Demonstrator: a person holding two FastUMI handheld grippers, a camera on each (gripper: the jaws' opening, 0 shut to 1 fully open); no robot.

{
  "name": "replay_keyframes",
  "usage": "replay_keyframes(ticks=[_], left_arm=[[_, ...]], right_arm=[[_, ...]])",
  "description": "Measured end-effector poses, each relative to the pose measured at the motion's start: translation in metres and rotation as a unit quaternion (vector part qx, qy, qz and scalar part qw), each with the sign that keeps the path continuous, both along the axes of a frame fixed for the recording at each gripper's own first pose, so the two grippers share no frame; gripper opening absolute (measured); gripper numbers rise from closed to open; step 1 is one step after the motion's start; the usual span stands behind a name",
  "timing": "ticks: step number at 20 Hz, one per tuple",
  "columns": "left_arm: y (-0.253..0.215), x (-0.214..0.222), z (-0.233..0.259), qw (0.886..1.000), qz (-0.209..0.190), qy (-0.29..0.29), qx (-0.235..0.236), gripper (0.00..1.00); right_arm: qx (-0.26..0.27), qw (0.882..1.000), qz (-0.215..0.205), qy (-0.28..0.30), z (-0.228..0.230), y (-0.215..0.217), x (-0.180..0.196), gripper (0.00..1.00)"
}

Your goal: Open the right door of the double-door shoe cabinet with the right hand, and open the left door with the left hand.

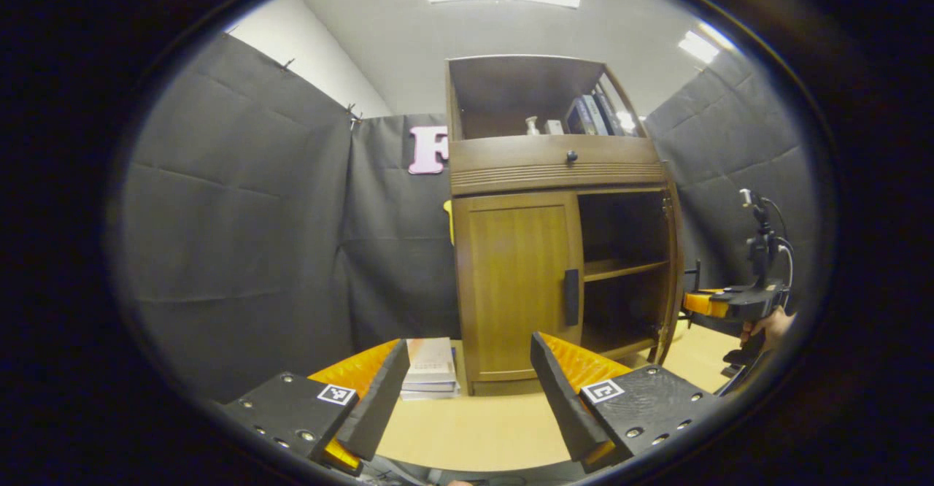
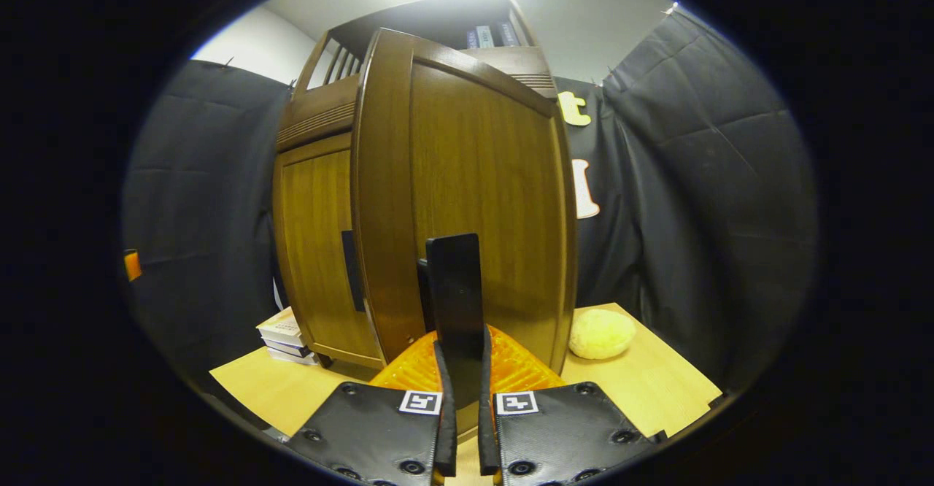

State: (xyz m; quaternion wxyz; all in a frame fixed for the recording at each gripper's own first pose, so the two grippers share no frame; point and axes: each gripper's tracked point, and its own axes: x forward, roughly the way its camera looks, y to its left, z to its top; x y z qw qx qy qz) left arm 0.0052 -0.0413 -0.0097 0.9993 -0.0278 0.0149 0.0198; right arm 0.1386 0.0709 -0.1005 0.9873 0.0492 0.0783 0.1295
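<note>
Standing on a light wooden table (image 1: 474, 427), the cabinet (image 1: 558, 165) is seen from the front in the left gripper view. Its left door (image 1: 518, 289) is shut, with a dark vertical handle (image 1: 571, 297) at its inner edge. The right door (image 1: 675, 267) is swung out and is seen nearly edge-on, so that a shelf (image 1: 624, 268) inside the dark right half is exposed. Above the doors a drawer with a small round knob (image 1: 571, 156) is set, and books (image 1: 595, 115) are kept in the open top compartment. A stack of books (image 1: 430, 369) lies on the table just beside the cabinet's left side.

The left gripper (image 1: 471, 391) is held wide open in front of the closed door, well short of it, with nothing between its fingers. Farther off, at the right of the same view, the right gripper (image 1: 719, 303) is seen at the open door's edge, with a hand (image 1: 770, 325) behind it.

In the right gripper view the right door (image 2: 467, 187) is faced close up, and its handle (image 2: 454, 300) is clamped between the two fingers of the right gripper (image 2: 462, 406), which are drawn nearly together on it. The left door (image 2: 317, 252) is seen behind, closed. A pale yellow round object (image 2: 601, 333) lies on the table (image 2: 657, 384) beside the open door.
</note>
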Motion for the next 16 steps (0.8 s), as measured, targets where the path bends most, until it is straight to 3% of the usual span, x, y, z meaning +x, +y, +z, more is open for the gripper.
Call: replay_keyframes(ticks=[8, 13, 14, 16], left_arm=[[-0.072, 0.029, 0.001, 0.998, -0.065, 0.001, -0.010, 0.98], [-0.099, 0.042, -0.004, 0.996, -0.085, 0.005, -0.012, 0.98], [-0.103, 0.043, -0.005, 0.996, -0.088, 0.007, -0.014, 0.98], [-0.111, 0.047, -0.005, 0.996, -0.091, 0.008, -0.016, 0.98]], right_arm=[[0.007, 0.999, -0.041, 0.012, -0.005, -0.067, -0.017, 0.11], [-0.003, 0.998, -0.058, 0.028, -0.017, -0.093, -0.017, 0.14], [-0.005, 0.998, -0.059, 0.034, -0.020, -0.096, -0.018, 0.08], [-0.018, 0.997, -0.065, 0.035, -0.026, -0.105, -0.022, 0.09]])
